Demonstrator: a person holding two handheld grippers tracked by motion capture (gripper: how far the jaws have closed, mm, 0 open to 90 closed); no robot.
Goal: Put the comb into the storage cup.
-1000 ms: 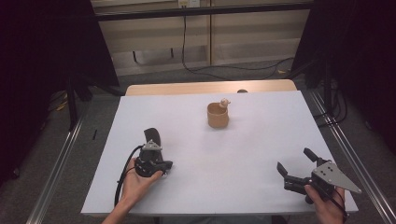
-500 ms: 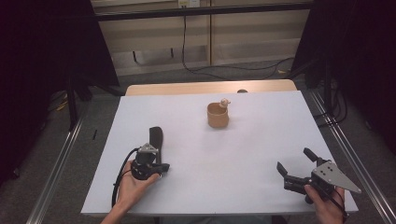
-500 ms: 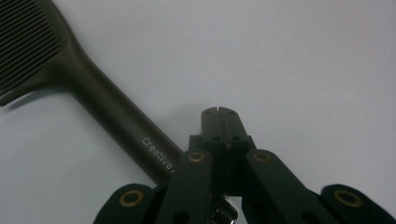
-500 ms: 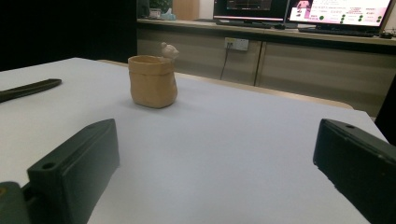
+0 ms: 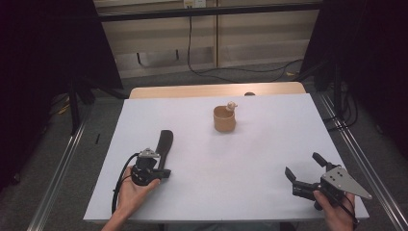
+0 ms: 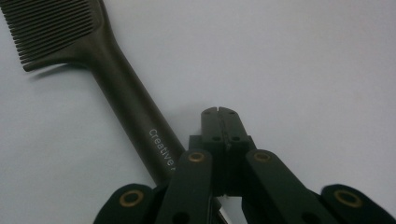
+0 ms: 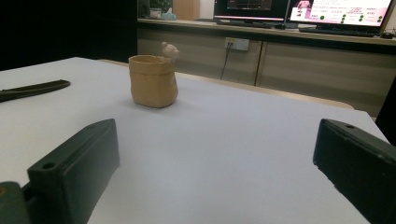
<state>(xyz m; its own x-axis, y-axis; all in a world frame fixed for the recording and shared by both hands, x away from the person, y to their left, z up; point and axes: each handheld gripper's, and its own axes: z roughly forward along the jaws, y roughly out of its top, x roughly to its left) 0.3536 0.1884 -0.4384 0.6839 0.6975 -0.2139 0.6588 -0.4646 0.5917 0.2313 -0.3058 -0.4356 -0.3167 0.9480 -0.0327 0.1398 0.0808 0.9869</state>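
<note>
A dark brown comb (image 5: 165,144) lies on the white table top (image 5: 250,159), left of centre, teeth end away from me. My left gripper (image 5: 162,171) rests at the comb's handle end. In the left gripper view its jaws (image 6: 222,112) are shut together with nothing between them, and the comb (image 6: 121,93) runs past on their left. A tan cup (image 5: 224,119) with a small pale figure (image 5: 231,105) on its rim stands upright near the far middle. My right gripper (image 5: 303,164) is open at the near right, and the cup (image 7: 153,80) is far ahead of its jaws (image 7: 217,140).
A wooden strip (image 5: 216,90) borders the table's far edge. Metal rails (image 5: 358,159) run along both sides. A black cable (image 5: 120,185) trails from the left gripper. Lit monitors (image 7: 341,11) stand on a counter beyond the table.
My left gripper has slid a little to the left and back, so more of the comb's handle shows. The right gripper and the cup have not moved.
</note>
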